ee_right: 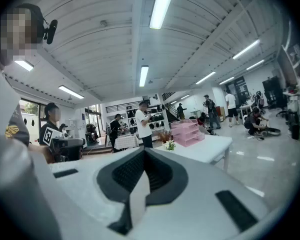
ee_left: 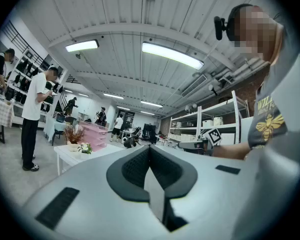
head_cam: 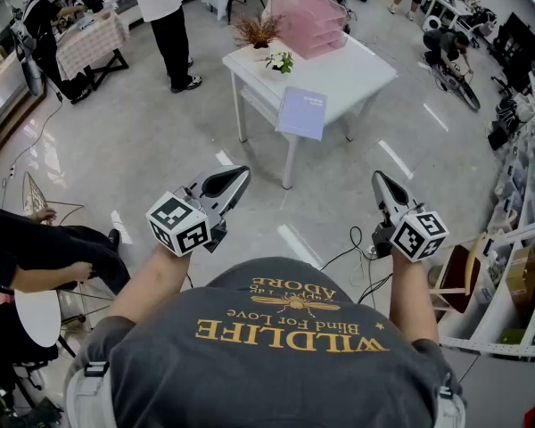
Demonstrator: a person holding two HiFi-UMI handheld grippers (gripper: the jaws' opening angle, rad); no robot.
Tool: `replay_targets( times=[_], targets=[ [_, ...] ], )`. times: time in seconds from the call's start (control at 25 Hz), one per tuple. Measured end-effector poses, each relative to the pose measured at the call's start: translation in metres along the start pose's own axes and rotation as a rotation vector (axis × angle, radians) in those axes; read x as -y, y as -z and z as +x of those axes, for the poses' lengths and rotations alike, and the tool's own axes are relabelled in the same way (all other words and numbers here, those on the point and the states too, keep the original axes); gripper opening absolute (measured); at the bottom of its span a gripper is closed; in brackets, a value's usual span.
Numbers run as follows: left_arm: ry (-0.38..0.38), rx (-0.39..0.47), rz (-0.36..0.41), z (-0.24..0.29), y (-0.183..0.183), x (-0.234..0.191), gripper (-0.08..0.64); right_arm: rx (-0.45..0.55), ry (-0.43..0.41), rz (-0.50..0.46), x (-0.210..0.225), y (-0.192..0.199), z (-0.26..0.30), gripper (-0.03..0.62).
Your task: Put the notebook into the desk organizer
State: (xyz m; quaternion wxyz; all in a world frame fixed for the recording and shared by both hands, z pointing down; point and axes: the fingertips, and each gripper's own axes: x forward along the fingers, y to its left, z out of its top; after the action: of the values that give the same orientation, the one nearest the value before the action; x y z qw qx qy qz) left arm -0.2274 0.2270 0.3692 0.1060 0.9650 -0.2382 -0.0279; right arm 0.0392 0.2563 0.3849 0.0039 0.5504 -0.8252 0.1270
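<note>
In the head view, the left gripper (head_cam: 241,175) and right gripper (head_cam: 379,178) are hovering above the floor, well apart from the white table (head_cam: 361,74). The lilac notebook (head_cam: 302,112) is lying at the table's near edge, while the pink desk organizer (head_cam: 312,20) is standing at its far end. In the left gripper view, the jaws are pressing together on nothing. In the right gripper view, the jaws are likewise meeting, empty, facing the table
</note>
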Motion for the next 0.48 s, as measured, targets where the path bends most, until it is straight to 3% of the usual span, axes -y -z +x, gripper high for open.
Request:
replay_targets(
  times=[0.48],
  targets=[
    [0.003, 0.007, 0.001, 0.0025, -0.0019, 0.0002, 0.002, 0.005, 0.009, -0.014, 0.0039, -0.0032, -0.0004, -0.002]
  ],
)
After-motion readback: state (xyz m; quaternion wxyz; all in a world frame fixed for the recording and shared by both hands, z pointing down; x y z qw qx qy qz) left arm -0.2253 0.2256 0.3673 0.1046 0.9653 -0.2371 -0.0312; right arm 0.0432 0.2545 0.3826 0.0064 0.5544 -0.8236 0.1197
